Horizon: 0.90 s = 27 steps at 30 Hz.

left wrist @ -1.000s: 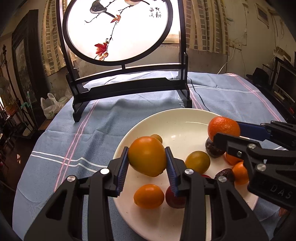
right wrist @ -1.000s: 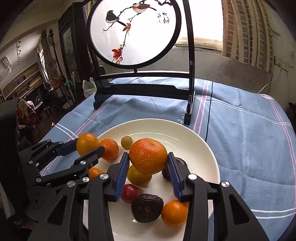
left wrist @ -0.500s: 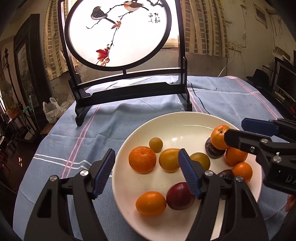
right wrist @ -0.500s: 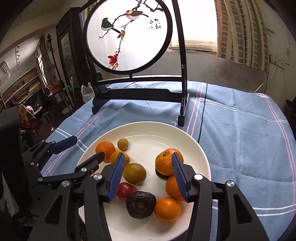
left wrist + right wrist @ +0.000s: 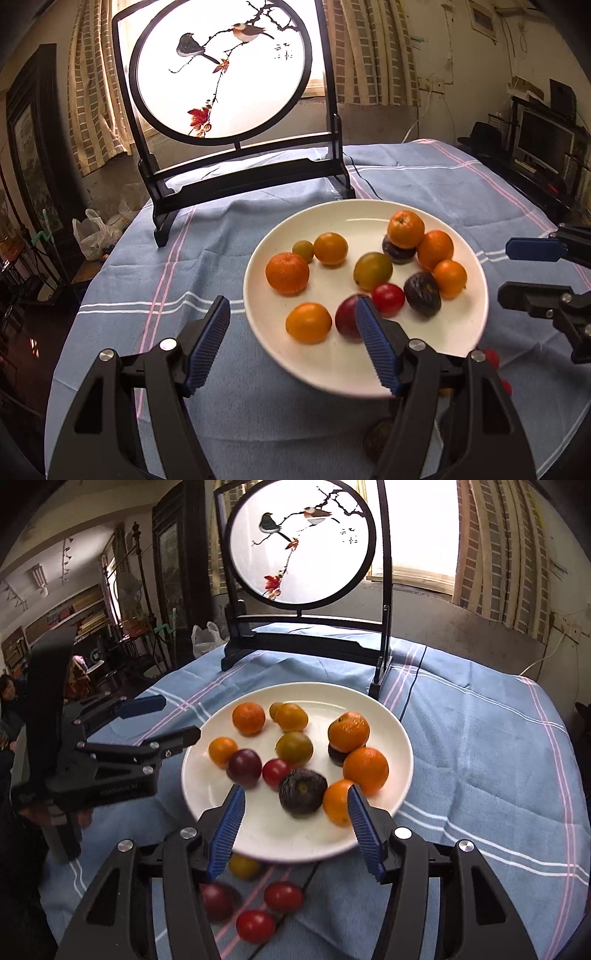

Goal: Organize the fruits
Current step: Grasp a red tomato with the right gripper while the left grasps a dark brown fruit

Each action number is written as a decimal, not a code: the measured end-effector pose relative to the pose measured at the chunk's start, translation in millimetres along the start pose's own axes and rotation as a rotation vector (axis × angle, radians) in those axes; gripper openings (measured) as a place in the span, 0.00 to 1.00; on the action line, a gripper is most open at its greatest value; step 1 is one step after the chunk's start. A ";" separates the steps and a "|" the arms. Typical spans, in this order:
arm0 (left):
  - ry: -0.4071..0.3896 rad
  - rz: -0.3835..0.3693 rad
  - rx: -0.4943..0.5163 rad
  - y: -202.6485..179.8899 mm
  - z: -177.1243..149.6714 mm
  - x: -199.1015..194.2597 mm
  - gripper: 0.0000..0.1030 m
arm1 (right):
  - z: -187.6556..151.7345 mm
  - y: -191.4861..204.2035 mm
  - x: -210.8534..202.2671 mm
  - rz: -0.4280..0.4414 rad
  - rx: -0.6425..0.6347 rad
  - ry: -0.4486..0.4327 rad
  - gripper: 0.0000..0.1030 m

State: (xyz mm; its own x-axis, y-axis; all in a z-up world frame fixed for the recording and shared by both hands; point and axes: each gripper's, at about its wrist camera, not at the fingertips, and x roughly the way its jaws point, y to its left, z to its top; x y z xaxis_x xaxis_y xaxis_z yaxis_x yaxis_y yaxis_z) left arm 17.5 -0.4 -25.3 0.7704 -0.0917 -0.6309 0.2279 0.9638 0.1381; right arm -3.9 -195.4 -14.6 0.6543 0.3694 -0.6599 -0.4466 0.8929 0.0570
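Observation:
A white plate (image 5: 413, 363) (image 5: 400, 734) on the blue cloth holds several fruits: oranges, a yellow-green fruit (image 5: 372, 270), a red tomato (image 5: 388, 299) and dark wrinkled fruits (image 5: 302, 792). One orange (image 5: 405, 229) (image 5: 348, 731) rests on a dark fruit. My left gripper (image 5: 291, 345) is open and empty, above the plate's near left edge. My right gripper (image 5: 295, 829) is open and empty, above the plate's near edge. Each gripper shows in the other's view (image 5: 535, 271) (image 5: 162, 718).
Loose fruits lie on the cloth in front of the plate: two red tomatoes (image 5: 283, 896), a dark plum (image 5: 218, 901) and a yellow fruit (image 5: 244, 866). A black-framed round bird screen (image 5: 221, 70) stands behind the plate. A cable runs from it.
Both grippers opened, releasing their oranges onto the plate, and drew back toward me. The right one's orange now sits on a dark fruit.

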 end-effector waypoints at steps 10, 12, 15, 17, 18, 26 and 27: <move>0.131 -0.149 0.101 -5.7 -75.0 -23.9 0.68 | -79.6 19.2 -4.4 -0.015 -0.118 0.183 0.56; 0.153 -0.170 0.114 -12.0 -81.4 -20.9 0.68 | -82.1 21.7 3.3 -0.008 -0.119 0.198 0.56; 0.179 -0.196 0.125 -22.3 -85.3 -15.4 0.68 | -80.2 26.9 13.8 0.014 -0.132 0.210 0.43; 0.188 -0.203 0.131 -28.1 -84.7 -11.2 0.68 | -78.1 31.9 16.1 0.045 -0.133 0.208 0.28; 0.192 -0.206 0.133 -30.6 -83.9 -9.0 0.68 | -77.7 35.7 16.1 0.037 -0.149 0.208 0.28; 0.210 -0.232 0.142 -42.8 -75.1 6.1 0.68 | -78.8 21.0 1.2 0.028 -0.104 0.188 0.28; 0.211 -0.231 0.142 -43.5 -74.6 8.0 0.68 | -79.2 18.0 0.2 0.022 -0.095 0.186 0.28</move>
State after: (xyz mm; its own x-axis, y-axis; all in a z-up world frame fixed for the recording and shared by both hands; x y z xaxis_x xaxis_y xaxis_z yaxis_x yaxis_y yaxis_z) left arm -30.7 -24.4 -93.3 0.5516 -0.2354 -0.8002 0.4742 0.8777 0.0687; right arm -60.1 -199.6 -73.1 0.5237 0.3272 -0.7866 -0.5211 0.8535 0.0081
